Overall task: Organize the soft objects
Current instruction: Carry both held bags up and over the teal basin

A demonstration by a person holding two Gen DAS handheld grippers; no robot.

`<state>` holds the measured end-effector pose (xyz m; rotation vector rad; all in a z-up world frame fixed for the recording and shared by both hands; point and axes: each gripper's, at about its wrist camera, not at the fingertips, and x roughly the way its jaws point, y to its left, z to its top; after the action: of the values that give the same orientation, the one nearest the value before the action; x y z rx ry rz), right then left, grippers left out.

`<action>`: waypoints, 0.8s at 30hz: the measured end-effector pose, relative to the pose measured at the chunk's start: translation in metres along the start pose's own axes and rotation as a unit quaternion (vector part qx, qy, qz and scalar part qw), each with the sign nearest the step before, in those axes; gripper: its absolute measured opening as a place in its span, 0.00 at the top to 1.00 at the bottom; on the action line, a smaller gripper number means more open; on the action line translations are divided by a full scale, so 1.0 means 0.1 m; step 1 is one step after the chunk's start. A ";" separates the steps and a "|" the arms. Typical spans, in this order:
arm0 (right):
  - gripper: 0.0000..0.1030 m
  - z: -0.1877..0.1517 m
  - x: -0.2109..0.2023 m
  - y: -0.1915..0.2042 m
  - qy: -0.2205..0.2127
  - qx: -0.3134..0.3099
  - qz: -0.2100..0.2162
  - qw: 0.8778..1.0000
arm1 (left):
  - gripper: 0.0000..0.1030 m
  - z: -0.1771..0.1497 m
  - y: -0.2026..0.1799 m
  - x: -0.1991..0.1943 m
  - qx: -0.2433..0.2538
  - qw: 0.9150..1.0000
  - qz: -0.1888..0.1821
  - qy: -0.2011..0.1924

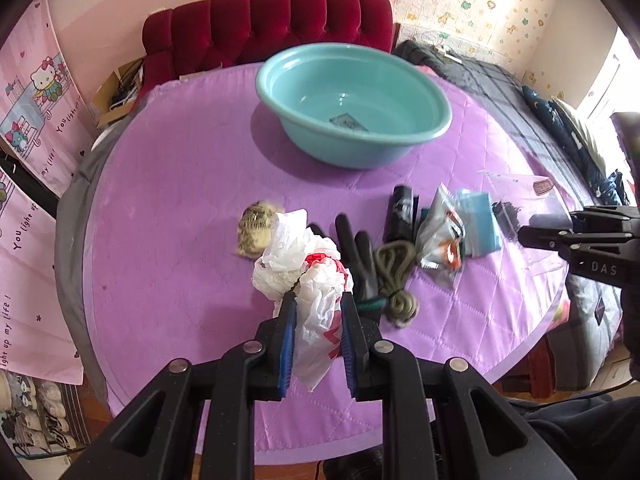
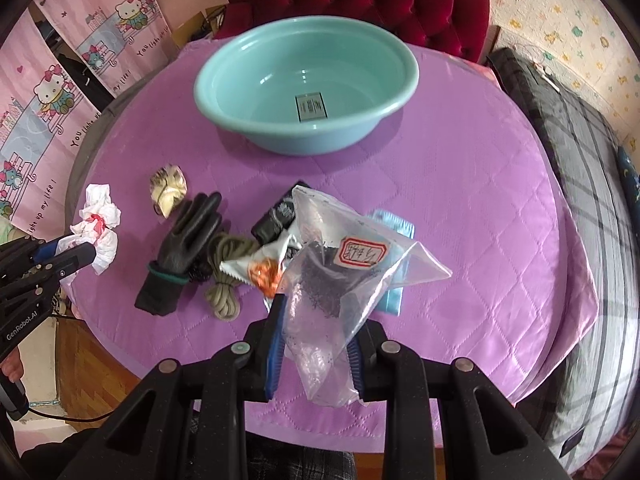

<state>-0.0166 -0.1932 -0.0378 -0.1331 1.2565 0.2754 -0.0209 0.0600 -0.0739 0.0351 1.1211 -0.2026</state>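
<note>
Above the near part of the purple table cover [image 1: 180,200], we hold a crumpled white plastic bag [image 1: 308,280] clamped in the left gripper [image 1: 318,304] and a clear zip bag [image 2: 340,280] clamped in the right gripper [image 2: 316,316]. A black glove [image 2: 180,248], cord and packets lie beneath; the teal basin [image 2: 306,88] sits far.

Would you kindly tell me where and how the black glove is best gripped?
Grip the black glove at its green-edged cuff, coming from above. It lies flat on the purple cloth, cuff end clear, while the coiled cord crowds its right side.
</note>
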 end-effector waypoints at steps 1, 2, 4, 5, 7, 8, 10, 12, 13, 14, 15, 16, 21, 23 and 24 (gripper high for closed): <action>0.72 0.02 0.00 0.01 -0.002 -0.001 0.000 1.000 | 0.79 0.02 -0.01 -0.02 0.000 1.000 0.001 -0.003; 0.72 0.05 0.01 0.02 -0.004 -0.003 0.000 1.000 | 0.79 0.05 -0.02 -0.03 0.001 1.000 0.001 -0.006; 0.72 0.10 -0.02 0.00 -0.009 -0.006 0.002 1.000 | 0.79 0.09 -0.04 -0.06 0.001 1.000 0.001 -0.011; 0.72 0.12 -0.03 -0.01 -0.012 -0.006 0.002 1.000 | 0.79 0.11 -0.05 -0.07 0.001 1.000 0.001 -0.013; 0.72 0.16 -0.06 -0.02 -0.016 -0.009 0.004 1.000 | 0.79 0.16 -0.08 -0.10 0.003 1.000 0.003 -0.017; 0.72 0.19 -0.07 -0.02 -0.018 -0.010 0.004 1.000 | 0.79 0.18 -0.09 -0.10 0.004 1.000 0.003 -0.019; 0.72 0.23 -0.08 -0.02 -0.023 -0.012 0.005 1.000 | 0.79 0.22 -0.11 -0.12 0.005 1.000 0.003 -0.021; 0.72 0.27 -0.10 -0.02 -0.028 -0.015 0.005 0.999 | 0.79 0.27 -0.13 -0.12 0.006 1.000 0.002 -0.023; 0.72 0.30 -0.11 -0.02 -0.030 -0.017 0.005 0.999 | 0.79 0.29 -0.14 -0.12 0.006 1.000 0.001 -0.024; 0.72 0.33 -0.12 -0.02 -0.032 -0.019 0.004 0.999 | 0.79 0.30 -0.16 -0.12 0.008 1.000 0.002 -0.025; 0.72 0.35 -0.13 -0.02 -0.033 -0.020 0.004 0.999 | 0.79 0.33 -0.17 -0.12 0.010 1.000 0.003 -0.025; 0.72 0.38 -0.13 -0.02 -0.033 -0.021 0.003 0.999 | 0.79 0.35 -0.18 -0.10 0.012 1.000 0.004 -0.023; 0.72 0.53 -0.12 0.00 -0.033 -0.033 0.001 0.999 | 0.79 0.47 -0.26 -0.01 0.021 1.000 0.005 -0.018; 0.72 0.59 -0.12 0.00 -0.034 -0.036 0.001 0.999 | 0.79 0.54 -0.27 0.01 0.023 1.000 0.004 -0.018; 0.72 0.64 -0.12 0.00 -0.035 -0.038 0.002 0.999 | 0.79 0.58 -0.28 0.02 0.024 1.000 0.004 -0.019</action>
<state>0.0385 -0.1784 -0.0070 -0.1850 1.1780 0.3285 0.0266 0.0249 -0.0483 0.0786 1.0788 -0.2232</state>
